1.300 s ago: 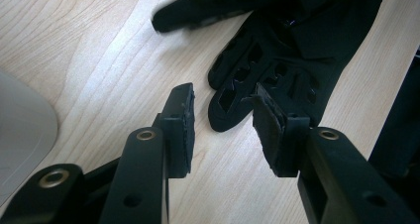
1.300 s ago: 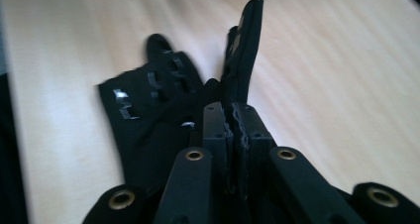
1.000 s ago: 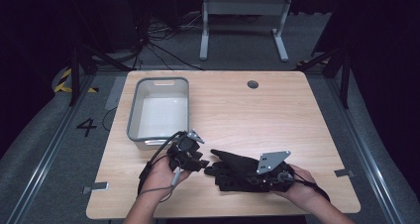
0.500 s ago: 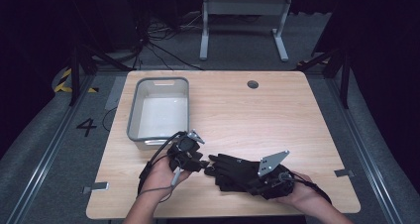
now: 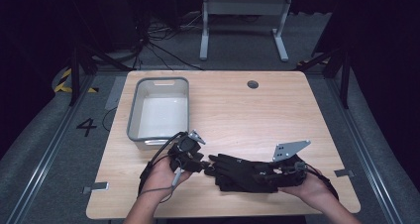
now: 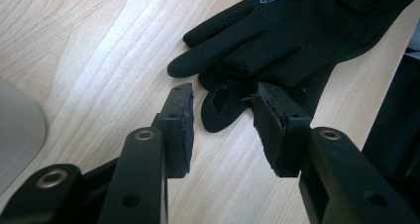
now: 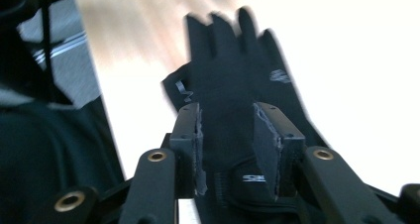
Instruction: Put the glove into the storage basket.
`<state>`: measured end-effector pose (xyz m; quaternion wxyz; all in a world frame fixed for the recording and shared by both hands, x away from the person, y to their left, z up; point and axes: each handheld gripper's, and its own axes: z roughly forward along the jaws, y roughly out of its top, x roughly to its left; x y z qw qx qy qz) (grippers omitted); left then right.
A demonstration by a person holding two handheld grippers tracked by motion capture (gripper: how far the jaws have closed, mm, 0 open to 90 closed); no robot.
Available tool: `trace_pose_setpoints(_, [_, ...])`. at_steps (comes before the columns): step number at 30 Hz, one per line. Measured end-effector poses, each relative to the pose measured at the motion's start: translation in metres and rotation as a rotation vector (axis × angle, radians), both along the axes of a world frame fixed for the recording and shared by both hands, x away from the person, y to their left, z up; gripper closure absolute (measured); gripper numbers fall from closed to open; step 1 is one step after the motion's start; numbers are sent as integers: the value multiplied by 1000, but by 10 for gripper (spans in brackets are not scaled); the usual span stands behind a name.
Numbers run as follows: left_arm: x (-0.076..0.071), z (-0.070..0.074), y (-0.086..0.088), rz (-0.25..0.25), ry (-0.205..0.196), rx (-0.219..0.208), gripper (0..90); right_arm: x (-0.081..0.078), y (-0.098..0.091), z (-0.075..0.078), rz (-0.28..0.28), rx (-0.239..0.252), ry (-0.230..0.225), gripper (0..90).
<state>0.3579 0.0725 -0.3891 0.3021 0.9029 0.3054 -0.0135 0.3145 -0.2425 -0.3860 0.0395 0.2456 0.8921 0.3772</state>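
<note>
A pair of black gloves [image 5: 242,172] lies stacked near the table's front edge, fingers pointing left. My left gripper [image 5: 205,167] sits at the fingertips, open. In the left gripper view the jaws [image 6: 223,97] straddle a curled finger of the lower glove [image 6: 297,30] without pressing it. My right gripper [image 5: 272,177] is at the cuff end. Its jaws have just been opening, and in the right gripper view they [image 7: 227,112] stand apart over the glove [image 7: 233,75], which lies loose between and below them, blurred.
A grey plastic bin [image 5: 133,115] stands at the table's left, just behind the left hand; its corner [image 6: 15,130] is in the left gripper view. A cable hole [image 5: 252,84] sits at the back. Bare wood stretches right and behind the gloves.
The right gripper has opened, letting go of the glove cuff, and has drawn back to the right and slightly up. The left gripper has stayed put.
</note>
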Motion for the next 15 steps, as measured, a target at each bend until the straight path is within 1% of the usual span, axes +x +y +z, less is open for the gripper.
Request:
trace_pose_setpoints(2, [0, 0, 0, -6, 3, -10, 595, 4, -7, 3, -36, 17, -11, 626])
trace_pose_setpoints(3, [-1, 0, -1, -7, 6, -14, 595, 7, -14, 4, -67, 17, -14, 626])
trace_pose_setpoints(4, [-1, 0, -1, -7, 6, -14, 595, 7, -14, 4, -67, 17, -14, 626])
trace_pose_setpoints(5, [-1, 1, -2, -9, 9, -15, 595, 11, -20, 3, -102, 0, -15, 625])
trace_pose_setpoints(6, [-1, 0, -2, -15, 11, -17, 595, 11, -20, 3, -102, 0, -15, 625])
trace_pose_setpoints(7, [-1, 1, -3, -20, 14, -17, 595, 14, -25, 1, -137, -20, -11, 624])
trace_pose_setpoints(8, [-1, 1, -4, -25, 16, -17, 595, 14, -25, 1, -137, -20, -11, 624])
trace_pose_setpoints(9, [-1, 1, -5, -29, 19, -19, 595, 16, -28, -1, -152, -37, -20, 626])
trace_pose_setpoints(10, [-2, 1, -6, -35, 23, -19, 596, 19, -31, -4, -171, -50, 3, 624])
trace_pose_setpoints(11, [-2, 1, -8, -40, 28, -18, 596, 19, -31, -4, -171, -50, 3, 624])
trace_pose_setpoints(12, [-3, 1, -10, -48, 34, -15, 596, 20, -34, -8, -185, -72, 10, 624])
trace_pose_setpoints(13, [-3, 1, -10, -48, 34, -15, 596, 20, -34, -9, -186, -83, 14, 623])
trace_pose_setpoints(14, [-4, 1, -11, -55, 34, -18, 596, 20, -34, -9, -186, -83, 14, 623])
trace_pose_setpoints(15, [-5, 1, -12, -64, 36, -18, 597, 20, -35, -11, -184, -96, 26, 624])
